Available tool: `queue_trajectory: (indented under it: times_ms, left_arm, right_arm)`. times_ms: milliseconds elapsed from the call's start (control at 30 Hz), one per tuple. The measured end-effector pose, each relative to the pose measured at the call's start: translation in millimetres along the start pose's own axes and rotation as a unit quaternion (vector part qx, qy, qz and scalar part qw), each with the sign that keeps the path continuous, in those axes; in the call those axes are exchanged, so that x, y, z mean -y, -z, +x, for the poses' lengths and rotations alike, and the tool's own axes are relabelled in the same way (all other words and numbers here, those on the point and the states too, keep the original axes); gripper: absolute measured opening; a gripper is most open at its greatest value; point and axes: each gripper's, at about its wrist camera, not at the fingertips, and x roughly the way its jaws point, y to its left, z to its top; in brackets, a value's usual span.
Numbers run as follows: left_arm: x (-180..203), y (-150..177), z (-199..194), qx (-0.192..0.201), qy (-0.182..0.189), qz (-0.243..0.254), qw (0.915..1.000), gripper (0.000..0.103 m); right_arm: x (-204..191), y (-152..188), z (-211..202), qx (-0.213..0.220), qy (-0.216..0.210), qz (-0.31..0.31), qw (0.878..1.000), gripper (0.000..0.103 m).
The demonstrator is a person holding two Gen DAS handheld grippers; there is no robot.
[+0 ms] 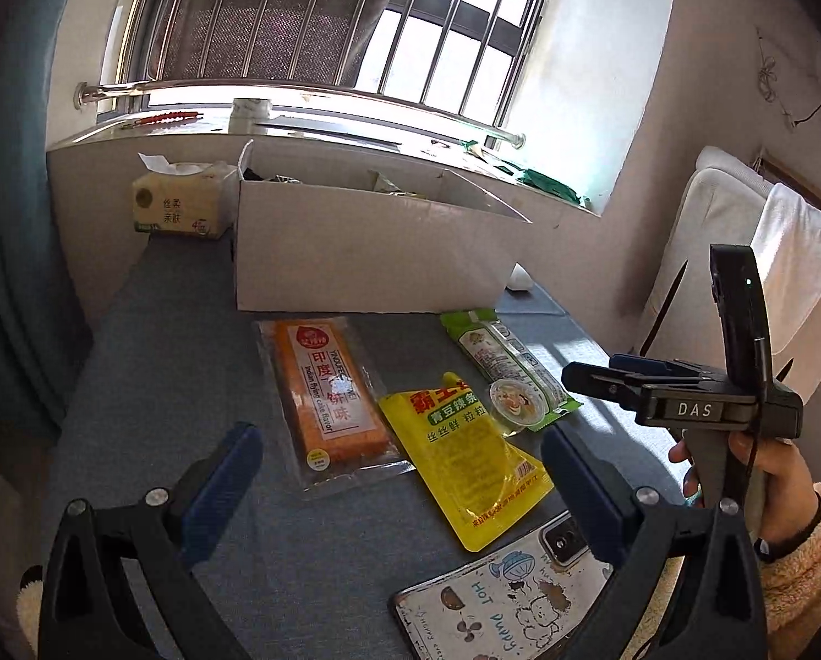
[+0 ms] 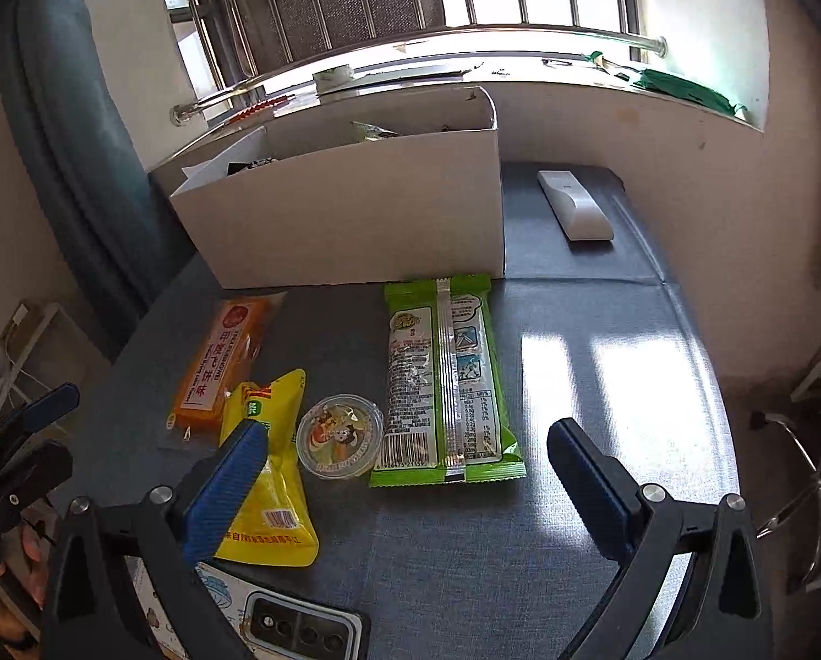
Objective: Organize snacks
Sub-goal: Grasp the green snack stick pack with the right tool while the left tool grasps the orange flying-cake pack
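Note:
Four snacks lie on the grey table in front of a white cardboard box (image 1: 366, 253) (image 2: 355, 231). They are an orange flat pack (image 1: 330, 393) (image 2: 220, 363), a yellow pouch (image 1: 465, 456) (image 2: 273, 473), a small clear jelly cup (image 1: 515, 399) (image 2: 339, 434) and a green packet (image 1: 507, 357) (image 2: 443, 374). My left gripper (image 1: 405, 473) (image 2: 47, 432) is open above the near table, holding nothing. My right gripper (image 2: 408, 473) (image 1: 592, 368) is also open and hovers just short of the jelly cup and green packet. The box holds a few items, mostly hidden by its wall.
A phone in a cartoon case (image 1: 509, 599) (image 2: 300, 627) lies at the near table edge. A tissue pack (image 1: 182, 203) stands left of the box, a white remote (image 2: 575, 203) to its right. The windowsill runs behind. A chair (image 2: 806, 473) stands off the table's right edge.

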Motion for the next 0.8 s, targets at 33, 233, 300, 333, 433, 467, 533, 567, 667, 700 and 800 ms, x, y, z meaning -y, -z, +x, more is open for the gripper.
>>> queue_trajectory:
  times_ms: [33,233,300,333,433,467,533,567,667,700,800]
  left_arm:
    - [-1,0,-2,0.001,-0.001,-0.001,1.0000,0.103]
    - [-5,0,-4,0.005,-0.011,-0.003,0.9999,0.103]
    - [-6,1,-1,-0.001,-0.011,-0.004,0.9999,0.103]
    - [-6,2,1,-0.004,-0.011,-0.004,0.9999,0.103]
    - [-6,4,4,-0.011,-0.008,-0.001,0.9999,0.103]
    - [-6,5,5,-0.012,-0.010,-0.001,0.9999,0.103]
    - [-7,6,8,-0.019,-0.015,-0.003,0.9997,0.103]
    - [-8,6,10,-0.021,-0.016,-0.005,0.9996,0.103]
    - [-12,6,13,-0.025,-0.015,-0.014,0.9995,0.103]
    - [-13,6,15,-0.027,-0.016,-0.017,0.9993,0.103]
    - [-15,3,20,-0.033,-0.021,-0.022,0.9990,0.103]
  right_arm:
    - [-1,-6,8,-0.009,0.007,-0.006,1.000,0.103]
    - [1,-35,60,-0.070,0.031,-0.022,0.997,0.103]
    - [2,-39,77,-0.092,0.039,-0.024,0.995,0.103]
    - [2,-41,83,-0.101,0.048,-0.024,0.993,0.103]
    - [1,-41,101,-0.125,0.051,-0.024,0.991,0.103]
    - [-1,-40,104,-0.129,0.054,-0.029,0.990,0.103]
    - [-5,-36,111,-0.139,0.046,-0.042,0.988,0.099]
    - [-8,-35,109,-0.128,0.054,-0.055,0.989,0.088]
    - [-11,-32,103,-0.108,0.050,-0.066,0.991,0.066]
    - [-10,-32,101,-0.106,0.047,-0.061,0.991,0.061]
    - [-3,-33,94,-0.104,0.020,-0.042,0.993,0.060]
